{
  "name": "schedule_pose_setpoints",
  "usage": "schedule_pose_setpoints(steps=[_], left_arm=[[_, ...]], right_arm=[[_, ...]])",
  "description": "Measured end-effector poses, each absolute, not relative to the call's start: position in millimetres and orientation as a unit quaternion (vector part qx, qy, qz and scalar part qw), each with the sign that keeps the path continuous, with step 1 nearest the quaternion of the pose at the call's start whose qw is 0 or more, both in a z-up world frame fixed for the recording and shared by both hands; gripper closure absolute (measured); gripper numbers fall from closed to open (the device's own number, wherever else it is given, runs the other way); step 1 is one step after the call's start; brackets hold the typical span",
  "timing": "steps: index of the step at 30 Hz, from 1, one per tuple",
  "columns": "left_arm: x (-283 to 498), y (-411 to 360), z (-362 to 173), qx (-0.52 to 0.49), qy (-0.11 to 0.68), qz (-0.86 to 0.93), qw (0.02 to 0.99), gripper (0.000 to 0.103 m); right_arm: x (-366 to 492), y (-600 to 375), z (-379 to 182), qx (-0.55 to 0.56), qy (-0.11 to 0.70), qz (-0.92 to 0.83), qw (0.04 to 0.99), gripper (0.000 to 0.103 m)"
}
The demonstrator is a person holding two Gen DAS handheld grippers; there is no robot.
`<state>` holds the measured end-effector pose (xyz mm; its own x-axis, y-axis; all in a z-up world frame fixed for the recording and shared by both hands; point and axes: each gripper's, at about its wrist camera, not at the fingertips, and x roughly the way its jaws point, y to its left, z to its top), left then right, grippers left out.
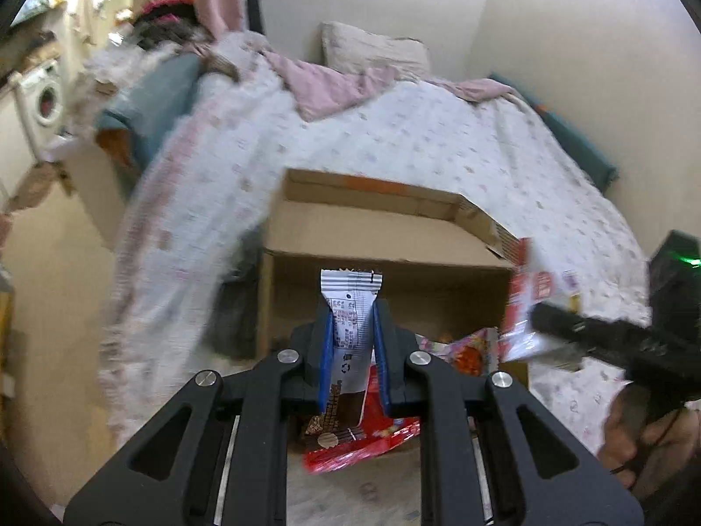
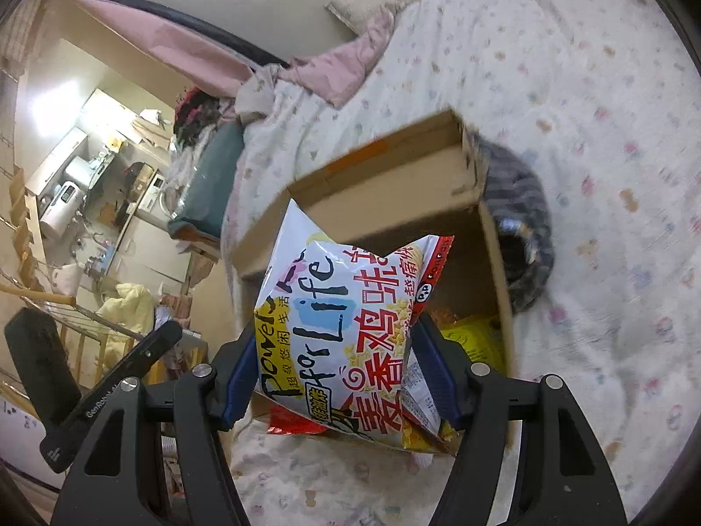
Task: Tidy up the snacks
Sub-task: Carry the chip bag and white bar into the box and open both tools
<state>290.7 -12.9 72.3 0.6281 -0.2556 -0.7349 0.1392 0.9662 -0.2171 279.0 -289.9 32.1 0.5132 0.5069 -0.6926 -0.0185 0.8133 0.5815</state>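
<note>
My left gripper [image 1: 352, 328] is shut on a slim white and brown snack bar [image 1: 350, 307], held upright in front of an open cardboard box [image 1: 377, 236] on the bed. My right gripper [image 2: 335, 350] is shut on a puffy white, yellow and red snack bag [image 2: 346, 328] above the same box [image 2: 385, 175]. That bag [image 1: 525, 307] and the right gripper also show at the right of the left wrist view, beside the box. Red and pink packets [image 1: 363, 442] lie below the left gripper. Yellow and red packets [image 2: 473, 337] lie inside the box.
The box stands on a floral bedspread [image 1: 438, 140] with a pillow [image 1: 372, 48] at the far end. A striped grey cloth [image 2: 521, 228] lies against the box's right side. A cluttered kitchen area [image 2: 87, 184] lies off the bed's left edge.
</note>
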Motion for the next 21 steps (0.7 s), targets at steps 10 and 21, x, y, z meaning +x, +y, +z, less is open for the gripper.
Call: schedule_pose_setpoints(steps=[10,21], left_arm=[[316.2,-14.5,46.2,-0.072,0.437,-0.097,0.891,0.089],[321.2,-21.2,42.8,-0.080,0.437,-0.097,0.891,0.088]], right_arm=[[305.9,-279.5,4.4,0.225,0.509,0.168,0.814,0.033],[295.5,-287.7,41.7,0.139,0.392,0.081,0.906,0.033]])
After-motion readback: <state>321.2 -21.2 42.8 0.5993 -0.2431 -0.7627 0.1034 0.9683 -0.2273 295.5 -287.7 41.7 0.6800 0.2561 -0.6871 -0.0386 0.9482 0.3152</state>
